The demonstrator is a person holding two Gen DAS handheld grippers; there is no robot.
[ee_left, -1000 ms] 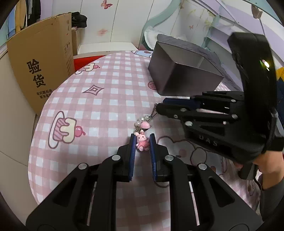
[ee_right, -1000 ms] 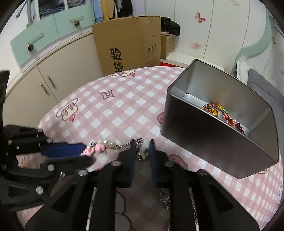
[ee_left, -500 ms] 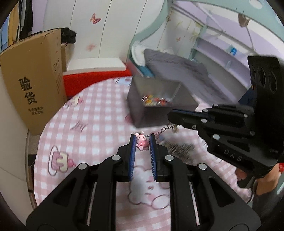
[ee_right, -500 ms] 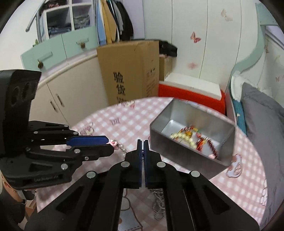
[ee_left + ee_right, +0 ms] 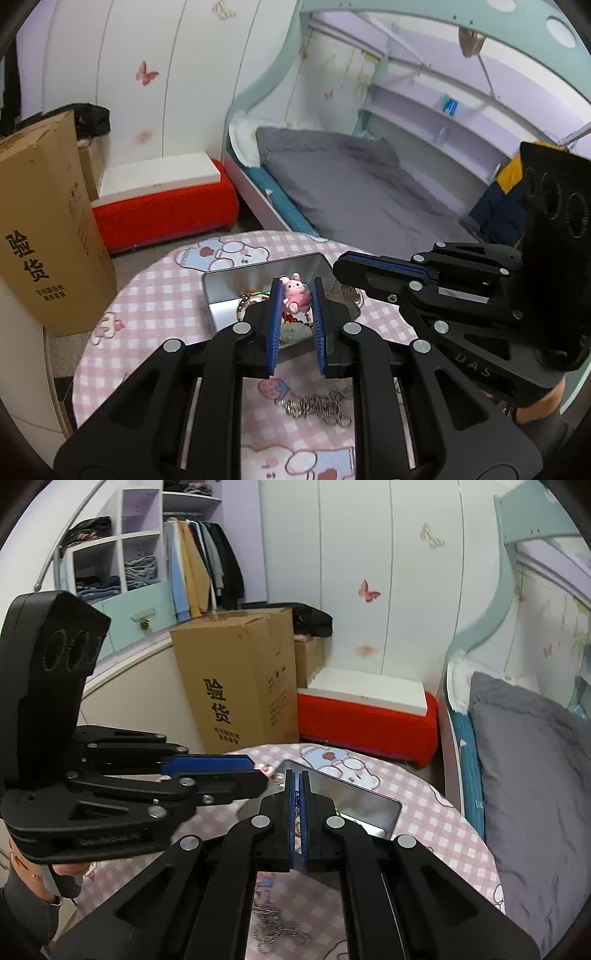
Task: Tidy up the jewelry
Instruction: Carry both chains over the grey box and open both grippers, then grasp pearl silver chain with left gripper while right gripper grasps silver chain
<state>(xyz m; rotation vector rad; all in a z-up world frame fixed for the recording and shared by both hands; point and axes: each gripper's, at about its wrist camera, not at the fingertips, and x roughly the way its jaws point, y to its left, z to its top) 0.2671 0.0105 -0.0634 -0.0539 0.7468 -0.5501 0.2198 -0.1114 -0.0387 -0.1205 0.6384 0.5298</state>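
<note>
My left gripper is shut on a pink bunny charm and holds it above the open grey metal box, which has beaded jewelry inside. My right gripper is shut on the thin chain of the same piece, also above the box. In the left wrist view the right gripper is just right of the charm. A silver chain lies on the pink checked table near me, also in the right wrist view.
A cardboard box stands left of the table. A red and white bench is beyond it. A bed with a grey blanket is on the right. The table edge is close to the bed.
Both grippers have lifted the charm and chain off the table and carried them over the metal box. The right gripper shut on the chain a second ago.
</note>
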